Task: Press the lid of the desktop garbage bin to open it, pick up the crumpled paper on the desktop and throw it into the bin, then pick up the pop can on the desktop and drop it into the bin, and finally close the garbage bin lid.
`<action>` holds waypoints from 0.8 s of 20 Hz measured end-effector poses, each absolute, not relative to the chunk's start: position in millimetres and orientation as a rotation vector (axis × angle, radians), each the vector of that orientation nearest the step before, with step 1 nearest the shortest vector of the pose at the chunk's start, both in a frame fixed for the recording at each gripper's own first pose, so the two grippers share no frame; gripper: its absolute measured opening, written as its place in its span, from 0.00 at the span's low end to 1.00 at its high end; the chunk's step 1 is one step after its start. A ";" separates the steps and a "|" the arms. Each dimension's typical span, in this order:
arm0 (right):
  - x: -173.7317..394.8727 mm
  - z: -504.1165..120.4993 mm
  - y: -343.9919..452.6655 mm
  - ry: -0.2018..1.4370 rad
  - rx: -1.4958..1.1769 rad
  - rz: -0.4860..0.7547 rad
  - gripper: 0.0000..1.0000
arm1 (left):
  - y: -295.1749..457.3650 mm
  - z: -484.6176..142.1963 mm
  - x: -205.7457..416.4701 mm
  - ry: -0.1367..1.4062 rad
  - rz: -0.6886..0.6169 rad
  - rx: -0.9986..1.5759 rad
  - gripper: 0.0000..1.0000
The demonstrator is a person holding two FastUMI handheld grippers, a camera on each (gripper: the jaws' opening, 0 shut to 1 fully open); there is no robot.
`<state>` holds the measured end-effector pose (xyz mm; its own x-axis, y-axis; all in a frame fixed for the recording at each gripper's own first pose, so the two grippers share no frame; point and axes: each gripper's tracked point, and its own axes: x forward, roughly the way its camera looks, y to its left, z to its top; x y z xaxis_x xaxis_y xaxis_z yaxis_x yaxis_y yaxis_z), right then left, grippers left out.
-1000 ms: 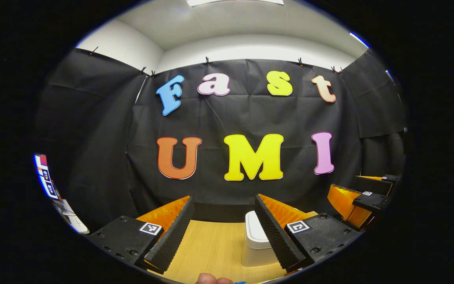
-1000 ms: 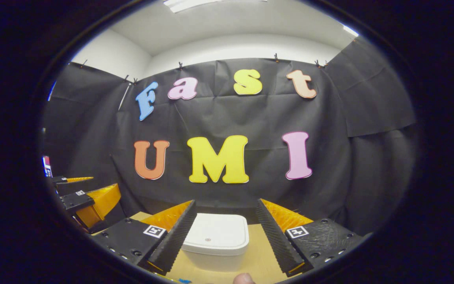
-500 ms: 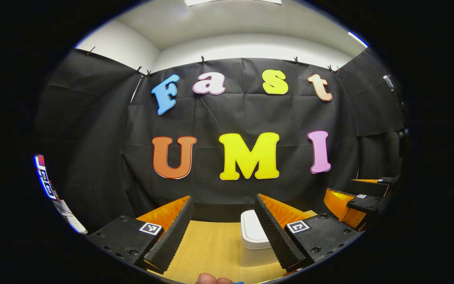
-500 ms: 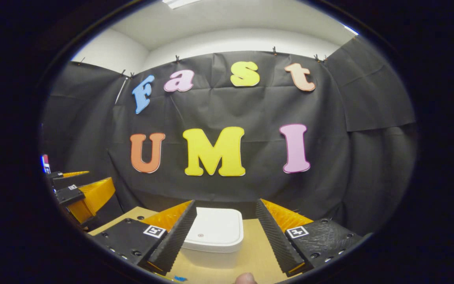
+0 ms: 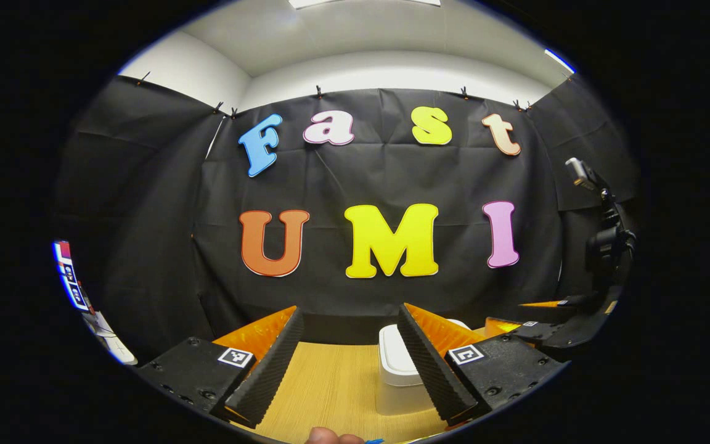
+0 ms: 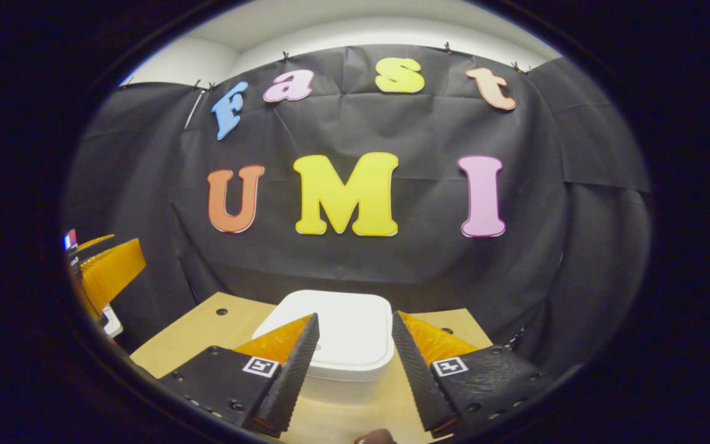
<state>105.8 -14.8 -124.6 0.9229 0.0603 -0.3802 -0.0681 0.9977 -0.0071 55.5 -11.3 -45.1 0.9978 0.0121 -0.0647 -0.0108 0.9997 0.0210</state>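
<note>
With its jaws wide and empty, the left gripper (image 5: 349,333) hangs left of the white bin (image 6: 344,336) at the table's (image 5: 336,385) far edge, while the right gripper (image 6: 350,336), jaws narrower and empty, could slide off the closed lid (image 6: 355,320) if pressed off-centre; nothing blocks the bin.

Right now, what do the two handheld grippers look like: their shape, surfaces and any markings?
Each gripper, left gripper and right gripper, has two wedge-shaped fingers with ribbed, corrugated inner faces. The fingers sit on black blocks with visible screws, and each block carries a small square black-and-white marker. A fingertip of the person shows at the bottom edge.
</note>
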 end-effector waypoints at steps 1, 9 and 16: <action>111.5 -131.5 -12.4 0.405 -0.026 0.083 0.69 | -9.1 -45.8 53.4 0.067 0.016 0.022 0.99; 137.1 -170.4 -0.5 0.493 -0.067 0.133 0.15 | 1.7 -52.5 47.8 0.092 0.054 0.037 0.99; 148.8 -208.4 1.3 0.584 -0.067 0.159 0.00 | 6.1 -56.5 46.6 0.108 0.081 0.050 0.99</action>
<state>148.8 1.3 -208.4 0.8226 0.1308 -0.5534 -0.1686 0.9855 -0.0177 46.6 6.1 -56.5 0.9909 0.0836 -0.1057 -0.0782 0.9954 0.0545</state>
